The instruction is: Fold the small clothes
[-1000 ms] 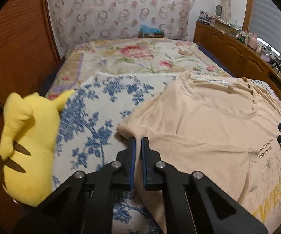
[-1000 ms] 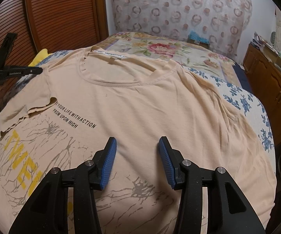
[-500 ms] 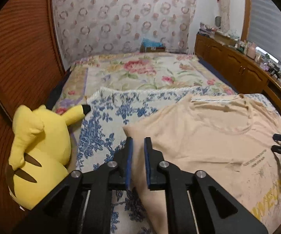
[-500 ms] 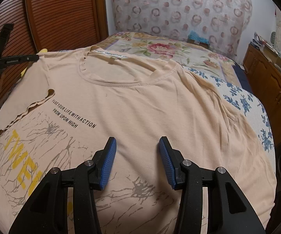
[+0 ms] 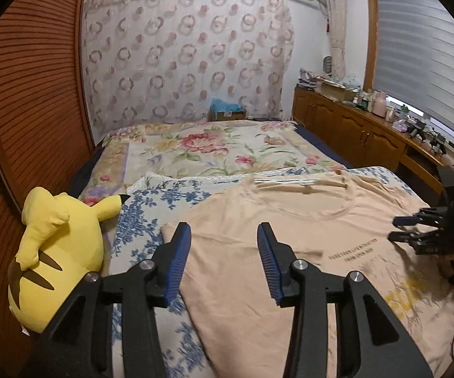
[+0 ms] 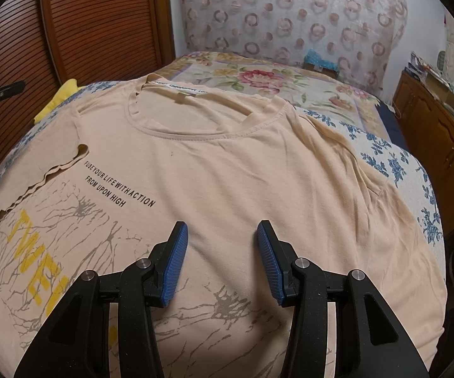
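Note:
A peach T-shirt (image 6: pixel 227 163) with black lettering and yellow letters lies face up on the bed. Its sleeve (image 6: pixel 37 170) on the left of the right wrist view is folded in over the front. In the left wrist view my left gripper (image 5: pixel 224 233) hovers over the T-shirt (image 5: pixel 290 252) near its side edge, its jaws opening with nothing between them. My right gripper (image 6: pixel 222 230) stands open above the shirt's chest, holding nothing. The left wrist view shows that right gripper (image 5: pixel 416 230) at the far right, with a hand behind it.
A yellow plush toy (image 5: pixel 60 252) lies at the bed's left edge, against a slatted wooden door (image 5: pixel 31 94). A blue-flowered cloth (image 5: pixel 145 220) lies under the shirt, with a floral bedspread (image 5: pixel 211 148) beyond. A cluttered wooden sideboard (image 5: pixel 369 132) runs along the right.
My left gripper let go of the sleeve, opened, and rose back away from the shirt. The sleeve now lies folded on the front. The right gripper has not moved.

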Available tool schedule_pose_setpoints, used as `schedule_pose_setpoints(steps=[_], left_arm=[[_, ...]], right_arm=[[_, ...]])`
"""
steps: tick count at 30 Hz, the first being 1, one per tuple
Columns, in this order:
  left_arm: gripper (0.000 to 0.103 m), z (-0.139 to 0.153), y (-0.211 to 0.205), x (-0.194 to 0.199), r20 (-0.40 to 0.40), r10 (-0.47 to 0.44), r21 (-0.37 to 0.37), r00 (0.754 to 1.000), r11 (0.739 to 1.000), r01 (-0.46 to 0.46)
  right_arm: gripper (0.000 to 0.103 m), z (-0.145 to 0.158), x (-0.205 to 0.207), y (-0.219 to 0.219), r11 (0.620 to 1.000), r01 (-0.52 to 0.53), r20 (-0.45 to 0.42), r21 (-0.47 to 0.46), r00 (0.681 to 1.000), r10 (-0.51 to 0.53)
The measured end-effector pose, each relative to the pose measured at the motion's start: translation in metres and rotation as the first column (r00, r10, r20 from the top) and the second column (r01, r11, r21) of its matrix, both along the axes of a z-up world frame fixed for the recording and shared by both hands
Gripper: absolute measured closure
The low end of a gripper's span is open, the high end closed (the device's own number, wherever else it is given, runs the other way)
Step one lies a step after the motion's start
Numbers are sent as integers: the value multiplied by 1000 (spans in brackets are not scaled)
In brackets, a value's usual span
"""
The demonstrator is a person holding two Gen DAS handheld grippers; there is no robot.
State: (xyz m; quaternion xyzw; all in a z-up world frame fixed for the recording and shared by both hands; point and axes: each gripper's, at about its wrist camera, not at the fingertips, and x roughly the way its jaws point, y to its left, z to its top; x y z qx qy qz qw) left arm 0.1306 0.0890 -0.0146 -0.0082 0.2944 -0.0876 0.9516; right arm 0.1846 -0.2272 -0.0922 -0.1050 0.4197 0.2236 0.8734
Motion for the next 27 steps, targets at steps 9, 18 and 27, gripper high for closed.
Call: schedule_pose_setpoints(steps=[9, 18, 27], left_arm=[[49, -9, -41, -37, 36, -29, 19, 999, 999, 28], [49, -21, -80, -51, -3, -89, 3, 996, 996, 89], [49, -24, -103, -54, -18, -109, 2, 994, 994, 109]], right_arm=[[56, 9, -10, -10, 998, 28, 0, 63, 1000, -28], [47, 45, -44, -46, 993, 64, 65, 98, 995, -70], [38, 49, -72, -97, 984, 168, 105, 57, 979, -173]])
